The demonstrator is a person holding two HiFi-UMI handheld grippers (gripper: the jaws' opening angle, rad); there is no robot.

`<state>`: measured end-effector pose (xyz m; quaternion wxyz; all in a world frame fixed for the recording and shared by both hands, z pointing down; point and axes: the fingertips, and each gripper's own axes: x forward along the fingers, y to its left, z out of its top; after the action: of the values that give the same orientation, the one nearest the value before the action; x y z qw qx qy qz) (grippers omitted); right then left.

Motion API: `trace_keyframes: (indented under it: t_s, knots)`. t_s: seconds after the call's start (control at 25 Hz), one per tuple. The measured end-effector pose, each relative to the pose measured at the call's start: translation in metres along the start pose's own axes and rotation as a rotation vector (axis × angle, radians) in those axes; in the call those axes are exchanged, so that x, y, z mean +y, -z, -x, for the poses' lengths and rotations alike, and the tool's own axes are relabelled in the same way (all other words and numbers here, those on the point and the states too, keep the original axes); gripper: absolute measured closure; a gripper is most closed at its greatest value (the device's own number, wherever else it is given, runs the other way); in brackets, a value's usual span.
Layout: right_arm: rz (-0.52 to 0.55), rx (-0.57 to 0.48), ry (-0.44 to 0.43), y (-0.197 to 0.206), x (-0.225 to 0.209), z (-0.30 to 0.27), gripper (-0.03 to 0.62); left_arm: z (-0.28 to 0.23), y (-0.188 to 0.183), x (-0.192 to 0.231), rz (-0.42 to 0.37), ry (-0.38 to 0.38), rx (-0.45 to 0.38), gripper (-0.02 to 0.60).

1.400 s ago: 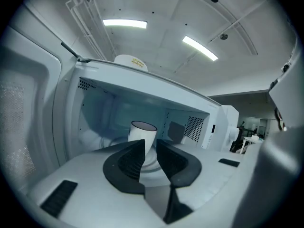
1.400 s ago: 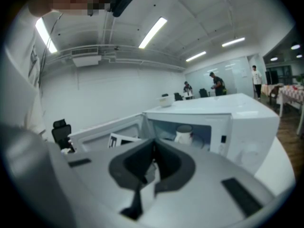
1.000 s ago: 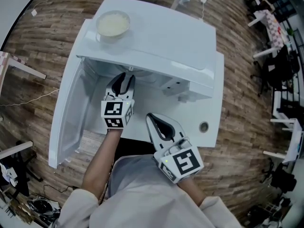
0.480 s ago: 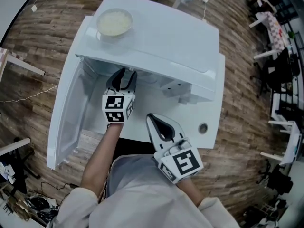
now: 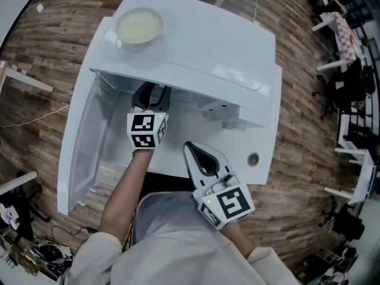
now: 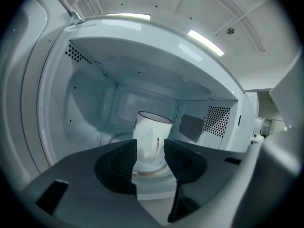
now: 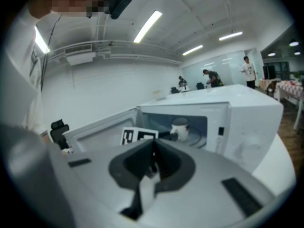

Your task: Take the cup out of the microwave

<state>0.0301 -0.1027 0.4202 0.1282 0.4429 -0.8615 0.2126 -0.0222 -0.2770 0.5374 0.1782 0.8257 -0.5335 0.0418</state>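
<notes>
A white cup (image 6: pixel 151 137) with a dark rim stands upright on the turntable inside the open white microwave (image 5: pixel 196 46). My left gripper (image 5: pixel 151 94) reaches into the cavity. Its jaws are opening, and in the left gripper view the cup sits in the gap of the left gripper (image 6: pixel 150 148) without the pads visibly pressing on it. The right gripper view shows the cup (image 7: pixel 180 127) from the side in the cavity, behind the left gripper's marker cube (image 7: pixel 137 136). My right gripper (image 5: pixel 189 148) hangs in front of the microwave, shut and empty, as the right gripper (image 7: pixel 153 148) also shows.
The microwave door (image 5: pixel 83 141) swings open to the left. A bowl of pale food (image 5: pixel 138 27) rests on the microwave's top at the back left. The unit stands on a white round table (image 5: pixel 261 159) over wooden flooring. Chairs and desks (image 5: pixel 350 100) stand at the right.
My left gripper has pushed a little deeper into the microwave cavity. The right gripper has stayed where it was.
</notes>
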Motion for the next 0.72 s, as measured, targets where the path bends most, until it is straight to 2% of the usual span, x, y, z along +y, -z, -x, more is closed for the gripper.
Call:
trace_keyframes:
  t_s: [0.4,0.72]
  knots:
    - [-0.013,0.021,0.016,0.006,-0.006,-0.003,0.571,-0.014,0.003,0.002,0.005,0.012,0.004,0.4]
    - [-0.021,0.044,0.023,0.012,-0.01,-0.004,0.571,-0.019,-0.001,-0.002,-0.046,0.012,-0.034,0.4]
